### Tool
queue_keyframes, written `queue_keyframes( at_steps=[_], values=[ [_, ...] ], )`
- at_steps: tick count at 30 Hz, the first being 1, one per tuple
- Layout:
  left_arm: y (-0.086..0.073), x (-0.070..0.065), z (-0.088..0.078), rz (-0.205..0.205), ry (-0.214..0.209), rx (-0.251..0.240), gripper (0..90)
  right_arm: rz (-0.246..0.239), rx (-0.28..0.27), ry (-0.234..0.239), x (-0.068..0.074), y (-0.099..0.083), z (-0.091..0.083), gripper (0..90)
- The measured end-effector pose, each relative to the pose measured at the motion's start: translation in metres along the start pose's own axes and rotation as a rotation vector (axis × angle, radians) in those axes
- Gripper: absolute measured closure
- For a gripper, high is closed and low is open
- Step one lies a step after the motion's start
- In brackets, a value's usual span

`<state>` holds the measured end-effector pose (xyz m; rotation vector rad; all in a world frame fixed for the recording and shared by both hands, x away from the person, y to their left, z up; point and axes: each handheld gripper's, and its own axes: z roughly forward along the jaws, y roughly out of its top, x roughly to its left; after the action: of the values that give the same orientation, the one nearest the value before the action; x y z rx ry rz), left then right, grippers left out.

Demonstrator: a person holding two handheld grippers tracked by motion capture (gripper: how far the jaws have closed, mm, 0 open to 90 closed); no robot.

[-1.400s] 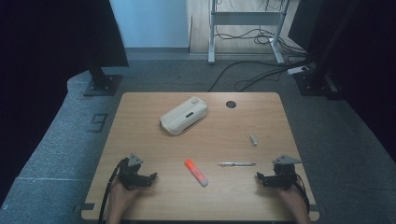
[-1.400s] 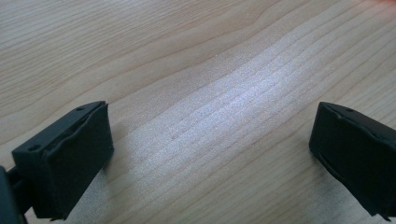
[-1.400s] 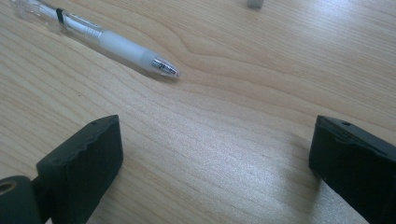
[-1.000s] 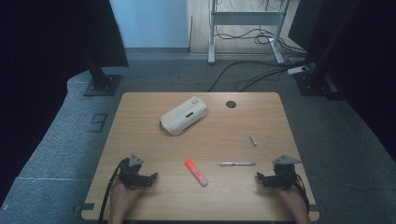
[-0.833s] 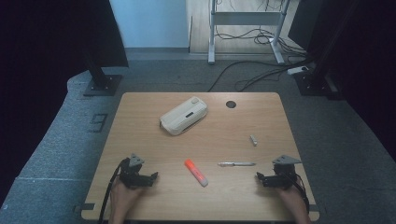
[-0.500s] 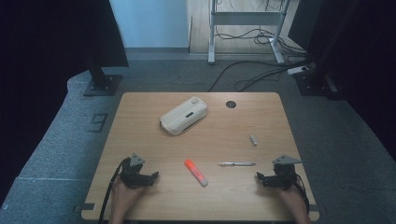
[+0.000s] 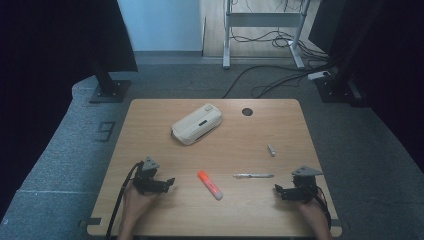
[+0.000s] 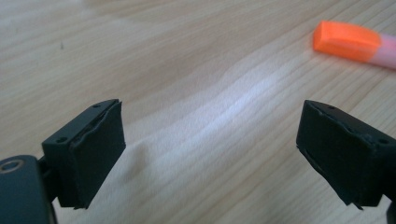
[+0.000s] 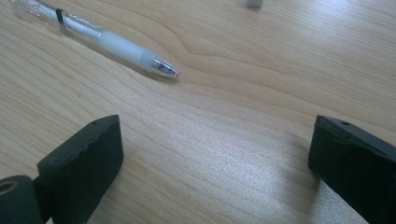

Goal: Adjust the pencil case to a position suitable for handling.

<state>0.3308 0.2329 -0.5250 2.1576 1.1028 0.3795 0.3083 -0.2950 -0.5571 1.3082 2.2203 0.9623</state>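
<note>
1. Left gripper [image 7: 169, 182] sits low over the worktop near the front-left corner, jaws spread wide with bare wood between them; they have just been closing a little, nothing between the pads.
2. Right gripper [image 7: 278, 190] rests near the front-right corner, jaws likewise released and gaping, only wood grain between them in the right gripper view.
3. Highlighter [image 7: 209, 184], orange cap and pale pink body, lies flat near the front edge at mid-width, between the two grippers; it is nearer the left one but apart from it. In the left gripper view its orange cap [image 8: 346, 41] is beyond the jaws, up and to the right.
4. Pen [image 7: 253, 175], clear barrel, lies flat just right of the highlighter, roughly parallel to the front edge. In the right gripper view its tip [image 9: 164, 67] points toward the jaws but stays clear of them.
5. Small grey piece [image 7: 271, 149] lies past the pen toward the right edge; too small to identify, possibly a cap or clip.
6. White pencil case [image 7: 196, 123] lies at an angle toward the back, centre-left.
7. Black round hole [image 7: 247, 111] sits near the back edge, right of the case.
</note>
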Motion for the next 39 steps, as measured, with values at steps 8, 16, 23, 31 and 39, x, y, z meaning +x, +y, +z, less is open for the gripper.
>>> queue_keyframes(
  at_steps=[8,16,23,31,39],
  values=[
    [0.019,0.005,0.004,-0.011,-0.03,-0.005,9.0,0.0,0.0,0.0,0.0,0.0,0.0,2.9],
    [0.041,0.007,0.007,0.006,-0.047,-0.018,9.5,0.0,0.0,0.0,0.0,0.0,0.0,2.9],
    [0.063,0.009,0.009,0.029,-0.068,-0.034,9.4,0.0,0.0,0.0,0.0,0.0,0.0,2.9],
    [0.086,0.014,0.015,0.042,-0.085,-0.038,9.3,0.0,0.0,0.0,0.0,0.0,0.0,2.9],
    [0.109,0.014,0.025,0.076,-0.083,-0.015,8.5,0.0,0.0,0.0,0.0,0.0,0.0,2.9]
  ],
)
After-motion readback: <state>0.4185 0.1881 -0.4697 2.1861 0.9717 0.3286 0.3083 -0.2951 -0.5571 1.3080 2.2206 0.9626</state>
